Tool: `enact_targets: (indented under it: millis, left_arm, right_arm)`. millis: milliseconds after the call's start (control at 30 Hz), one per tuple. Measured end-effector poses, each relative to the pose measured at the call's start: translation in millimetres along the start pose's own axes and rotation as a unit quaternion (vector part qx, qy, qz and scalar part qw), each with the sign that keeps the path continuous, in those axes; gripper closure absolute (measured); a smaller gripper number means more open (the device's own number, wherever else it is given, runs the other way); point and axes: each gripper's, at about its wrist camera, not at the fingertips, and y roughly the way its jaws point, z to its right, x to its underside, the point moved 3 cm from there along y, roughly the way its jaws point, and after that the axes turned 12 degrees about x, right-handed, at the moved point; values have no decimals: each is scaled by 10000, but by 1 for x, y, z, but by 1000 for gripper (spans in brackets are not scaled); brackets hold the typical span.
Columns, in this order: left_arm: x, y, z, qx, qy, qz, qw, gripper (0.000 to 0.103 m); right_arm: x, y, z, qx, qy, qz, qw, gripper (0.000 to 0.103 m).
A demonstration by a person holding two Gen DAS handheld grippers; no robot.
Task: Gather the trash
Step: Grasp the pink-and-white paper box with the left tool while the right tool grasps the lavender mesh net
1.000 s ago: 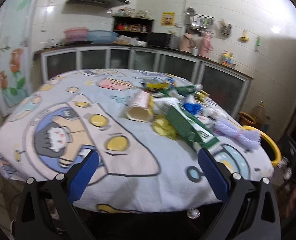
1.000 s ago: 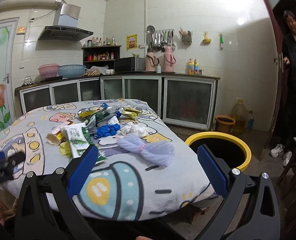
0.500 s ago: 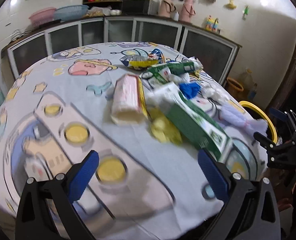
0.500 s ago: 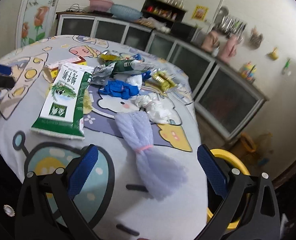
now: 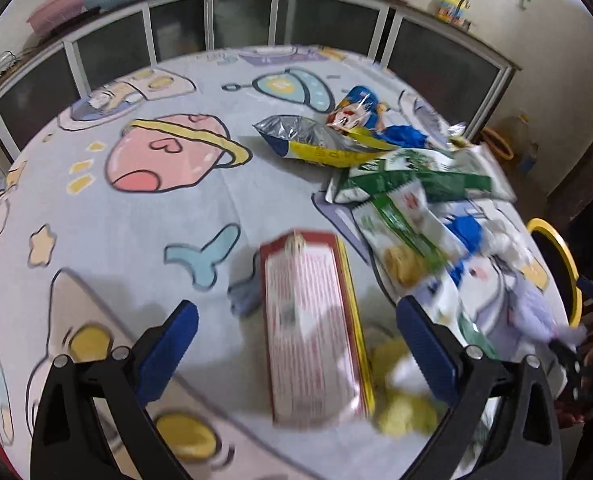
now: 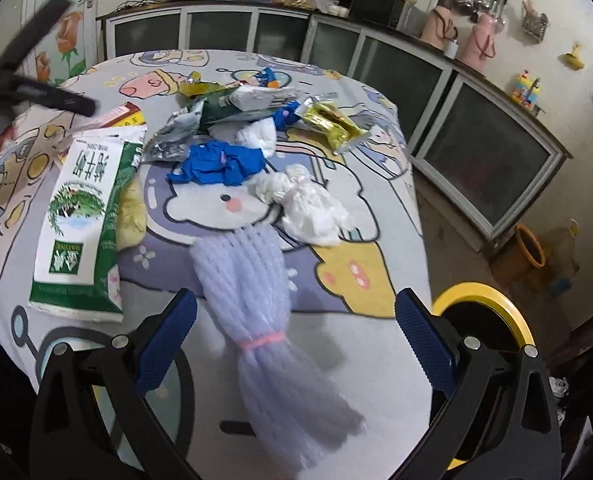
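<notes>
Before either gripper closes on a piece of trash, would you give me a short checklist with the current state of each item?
1. Left gripper open: ok.
2. Red and white carton lies between the left fingers: ok.
3. Right gripper open: ok.
4. Lilac foam net lies between the right fingers: ok.
5. Yellow-rimmed bin in view beside the table: ok.
6. Fingers low enough to grip: cannot tell.

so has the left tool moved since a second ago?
Yes. The left tool has advanced over the table, now straddling the red carton.
</notes>
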Motion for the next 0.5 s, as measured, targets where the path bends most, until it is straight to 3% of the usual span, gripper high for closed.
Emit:
enact_targets:
  millis: [133, 333, 500]
  left_arm:
    - [-13, 31, -2, 121, -155, -341, 9992, 7]
    - [-5, 63, -13, 411, -480, -704, 9955, 7]
    - [-4, 69, -18, 462, -510, -675, 9953, 7]
  right_arm:
    - [-5, 11, -3, -240, -149, -183, 9994, 8]
    - [-8, 28, -6, -511, -167, -477, 9974, 8]
    - [-4, 43, -11, -522, -194, -783, 9954, 8]
